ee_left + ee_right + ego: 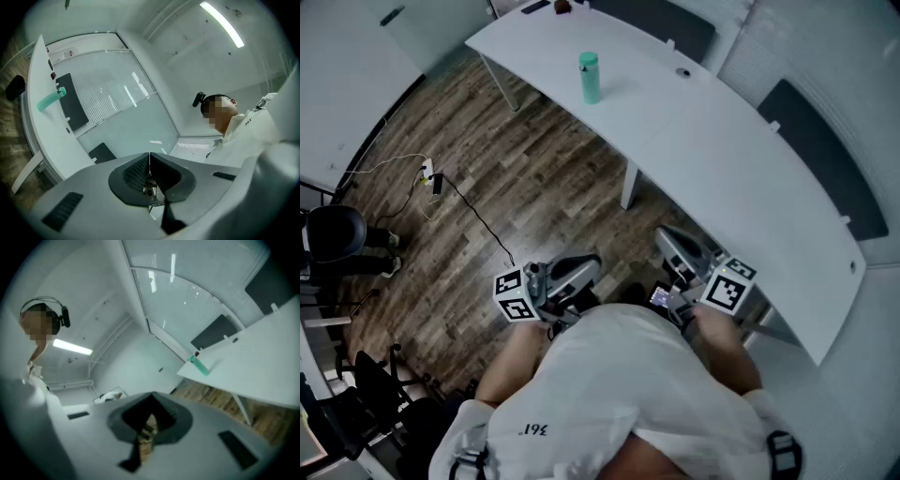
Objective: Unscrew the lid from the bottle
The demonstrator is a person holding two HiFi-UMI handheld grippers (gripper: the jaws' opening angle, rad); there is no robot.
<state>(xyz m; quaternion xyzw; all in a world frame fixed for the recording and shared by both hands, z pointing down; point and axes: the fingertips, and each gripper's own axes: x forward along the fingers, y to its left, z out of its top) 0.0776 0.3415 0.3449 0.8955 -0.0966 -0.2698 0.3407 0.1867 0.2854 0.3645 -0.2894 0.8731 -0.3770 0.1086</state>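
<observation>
Close against the white shirt (619,375), the left gripper (581,270) and right gripper (677,248) are held with jaws pressed together and empty. The green bottle (590,82) is seen upright on the white table (722,159), well apart from both, lid (588,60) on. Unscrewing is judged not begun: approach, grasp and twisting are all left.

We found the table (722,159) bare all round the bottle (590,79); wooden floor (525,178) lay open before it, only a table leg (630,186) intruding.
</observation>
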